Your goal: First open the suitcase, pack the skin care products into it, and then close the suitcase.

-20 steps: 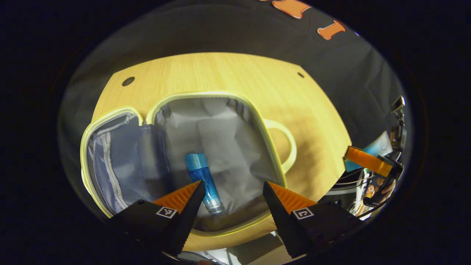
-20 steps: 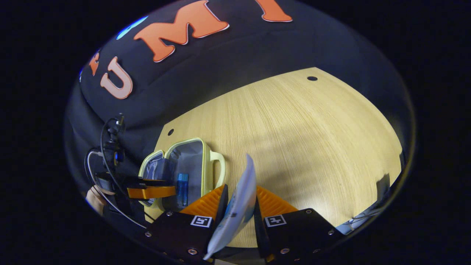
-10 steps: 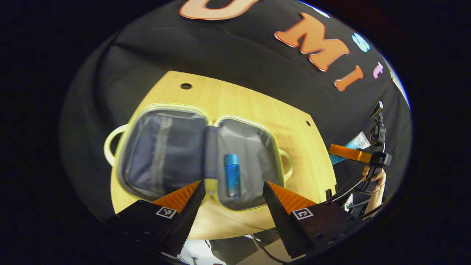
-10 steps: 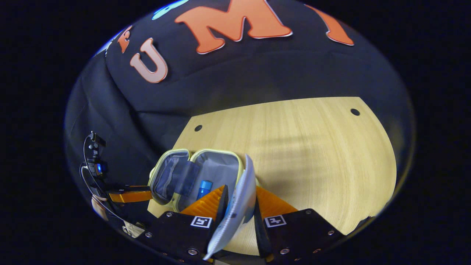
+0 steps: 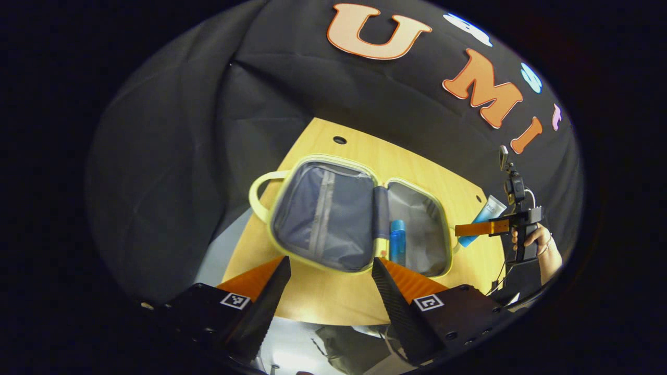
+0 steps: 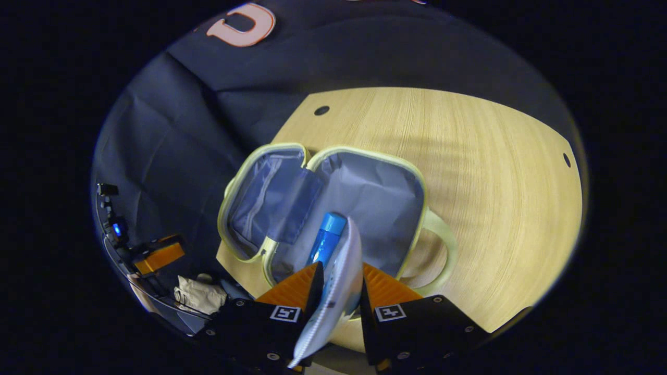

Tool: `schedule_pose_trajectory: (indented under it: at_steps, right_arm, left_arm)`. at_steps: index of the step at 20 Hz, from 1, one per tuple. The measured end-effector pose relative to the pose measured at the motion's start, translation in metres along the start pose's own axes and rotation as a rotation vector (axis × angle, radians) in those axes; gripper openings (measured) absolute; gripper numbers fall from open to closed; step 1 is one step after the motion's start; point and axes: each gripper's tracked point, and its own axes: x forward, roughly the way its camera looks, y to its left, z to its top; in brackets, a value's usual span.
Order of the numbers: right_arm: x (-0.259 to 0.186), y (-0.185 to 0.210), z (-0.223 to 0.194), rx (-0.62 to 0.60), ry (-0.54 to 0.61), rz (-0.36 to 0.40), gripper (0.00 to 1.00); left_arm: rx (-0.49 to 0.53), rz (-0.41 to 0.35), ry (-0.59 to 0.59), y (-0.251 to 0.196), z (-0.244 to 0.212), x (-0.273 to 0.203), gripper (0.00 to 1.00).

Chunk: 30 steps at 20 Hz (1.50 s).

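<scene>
Suitcase (image 5: 323, 219) halves are laid open flat on the wooden table (image 5: 323, 302), yellow-green piping framing the grey lining, with a carry handle (image 5: 259, 187) at the outer edge of each half. A blue bottle (image 5: 397, 247) is seen lying inside the suitcase half beside the hinge fold, its cap pointing away from the near table edge. The left gripper (image 5: 329, 284) is held above the near edge of the suitcase with its jaws spread wide and nothing between them. In the right gripper view, the right gripper (image 6: 337, 291) is held over the near rim of the suitcase (image 6: 365, 192), and a white and blue tube (image 6: 336, 291) is pinched between its two orange fingers, the flat crimped end toward the camera and the other end reaching over the blue bottle (image 6: 325, 242). The same tube (image 5: 482, 219) is visible in the left gripper view beyond the suitcase's far handle, clamped in the right gripper (image 5: 477, 228), which is gripped by a hand (image 5: 534, 242)
</scene>
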Motion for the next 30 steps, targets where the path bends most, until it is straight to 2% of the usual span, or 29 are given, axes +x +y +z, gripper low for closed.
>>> schedule_pose_trajectory:
  at_steps: [3,6,7,8,11,13,14,15,18,23,26,28,30]
  right_arm:
    - [0.034,-0.002,-0.015,0.008,0.066,-0.023,0.38]
    - [0.060,-0.016,-0.033,0.019,0.142,-0.079,0.38]
    - [0.066,-0.020,-0.038,0.012,0.153,-0.095,0.43]
    - [0.070,-0.021,-0.040,0.006,0.159,-0.098,0.38]
    - [0.078,-0.017,-0.042,0.032,0.170,-0.110,0.40]
    - [0.079,-0.009,-0.038,0.049,0.159,-0.091,0.46]
    - [0.074,-0.003,-0.037,0.058,0.151,-0.081,0.56]
    - [0.070,-0.001,-0.035,0.060,0.140,-0.077,0.78]
    - [0.057,0.004,-0.034,0.038,0.106,-0.073,0.95]
    - [0.028,0.016,-0.027,0.028,0.029,-0.032,0.96]
    - [0.014,0.028,-0.018,0.053,-0.028,0.008,0.96]
    - [0.007,0.031,-0.017,0.059,-0.050,0.019,0.96]
    - [0.001,0.028,-0.018,0.065,-0.056,0.011,0.95]
  left_arm:
    - [-0.080,-0.004,0.014,0.006,-0.016,-0.001,0.98]
    - [-0.165,-0.013,0.022,0.010,-0.032,0.002,0.98]
    - [-0.182,-0.013,0.024,0.012,-0.038,0.003,0.98]
    - [-0.192,-0.007,0.028,0.015,-0.041,0.003,0.98]
    - [-0.209,0.025,0.040,0.029,-0.050,-0.003,0.98]
    - [-0.224,0.038,0.041,0.036,-0.052,-0.005,0.98]
    - [-0.231,0.042,0.042,0.038,-0.052,-0.004,0.98]
    - [-0.237,0.044,0.042,0.039,-0.051,-0.001,0.98]
    - [-0.245,0.043,0.033,0.041,-0.042,0.003,0.98]
    - [-0.240,0.030,0.022,0.043,-0.027,0.016,0.98]
    - [-0.247,0.047,-0.004,0.067,-0.014,0.036,0.98]
    - [-0.293,0.081,-0.016,0.094,-0.006,0.051,0.98]
    - [-0.369,0.080,-0.027,0.113,0.001,0.061,0.98]
